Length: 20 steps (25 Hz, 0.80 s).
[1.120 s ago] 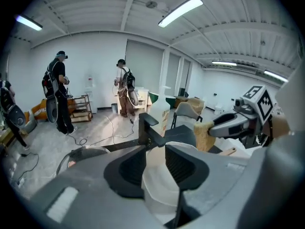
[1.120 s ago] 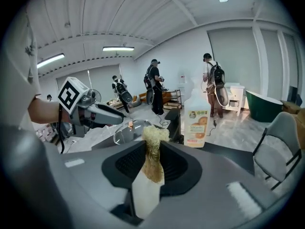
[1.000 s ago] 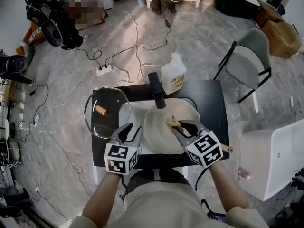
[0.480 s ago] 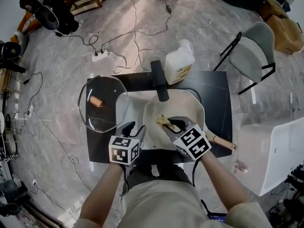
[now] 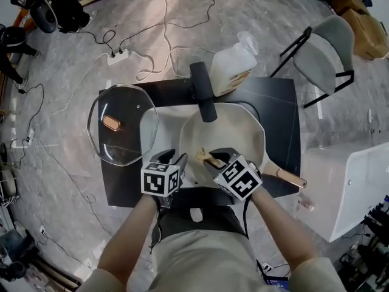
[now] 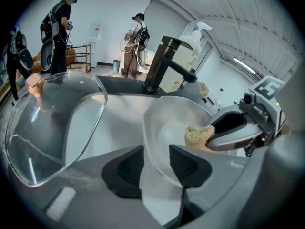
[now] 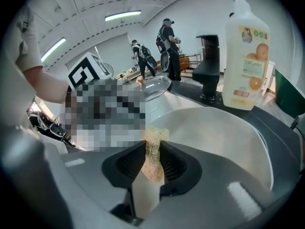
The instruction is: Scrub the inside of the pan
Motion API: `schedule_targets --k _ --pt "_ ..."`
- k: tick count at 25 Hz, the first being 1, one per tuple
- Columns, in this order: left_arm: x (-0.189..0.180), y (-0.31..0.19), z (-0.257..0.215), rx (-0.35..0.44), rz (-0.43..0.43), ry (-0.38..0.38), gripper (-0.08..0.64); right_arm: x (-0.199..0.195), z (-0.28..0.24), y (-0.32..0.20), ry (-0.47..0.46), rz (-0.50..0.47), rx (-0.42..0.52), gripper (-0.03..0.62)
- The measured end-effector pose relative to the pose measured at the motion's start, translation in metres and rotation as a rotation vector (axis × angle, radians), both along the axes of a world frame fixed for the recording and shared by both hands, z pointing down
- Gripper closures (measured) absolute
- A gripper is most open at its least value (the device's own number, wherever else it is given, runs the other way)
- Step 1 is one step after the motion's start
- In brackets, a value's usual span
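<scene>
A cream pan (image 5: pixel 234 135) with a black handle (image 5: pixel 203 99) pointing away from me sits on a white mat on the black table (image 5: pixel 279 102). My right gripper (image 5: pixel 213 162) is shut on a yellowish sponge (image 5: pixel 202 156), which hangs over the pan's near inside; the right gripper view shows the sponge (image 7: pixel 153 149) pinched between the pads. My left gripper (image 5: pixel 173 161) is at the pan's near left rim. Its jaws have just been opening and stand wide, with the pan's rim (image 6: pixel 159 142) between them. In that view the sponge (image 6: pixel 199 135) shows in the other gripper.
A glass lid (image 5: pixel 121 132) lies left of the pan. A soap bottle (image 5: pixel 234 69) stands behind it. A wooden handle (image 5: pixel 289 177) pokes out by my right hand. A grey chair (image 5: pixel 325 47) and white bin (image 5: pixel 346 187) stand to the right. Cables cross the floor.
Both grippers have sunk towards the pan's near rim. The sponge has come down into the pan. The left jaws now straddle the rim.
</scene>
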<state>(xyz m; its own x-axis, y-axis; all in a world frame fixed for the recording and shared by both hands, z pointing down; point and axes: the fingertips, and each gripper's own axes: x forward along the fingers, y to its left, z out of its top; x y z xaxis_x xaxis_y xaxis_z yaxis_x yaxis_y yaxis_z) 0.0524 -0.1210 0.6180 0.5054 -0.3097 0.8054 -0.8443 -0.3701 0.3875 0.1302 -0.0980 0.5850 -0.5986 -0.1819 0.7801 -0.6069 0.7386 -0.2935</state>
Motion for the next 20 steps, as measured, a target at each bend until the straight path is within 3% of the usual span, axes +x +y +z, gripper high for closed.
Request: schedule_targets --k 5,9,13,15,20 --pt "-0.001 0.004 0.024 -0.064 -0.012 0.007 0.383 -0.005 0.028 0.011 0.055 -0.081 -0.053 0.496" --pt "0.004 0.008 0.035 -0.111 0.015 0.041 0.456 -0.008 0.048 0.015 0.089 -0.125 -0.109 0.495" --pt "0.006 0.009 0.039 -0.126 0.0 0.072 0.456 -0.015 0.065 0.02 0.105 -0.174 -0.146 0.495" --pt "0.01 0.009 0.039 -0.125 0.0 0.085 0.491 -0.019 0.073 0.02 0.117 -0.195 -0.148 0.496" --pt "0.011 0.011 0.039 -0.107 0.045 0.087 0.491 -0.033 0.085 0.0 0.113 -0.184 -0.083 0.497"
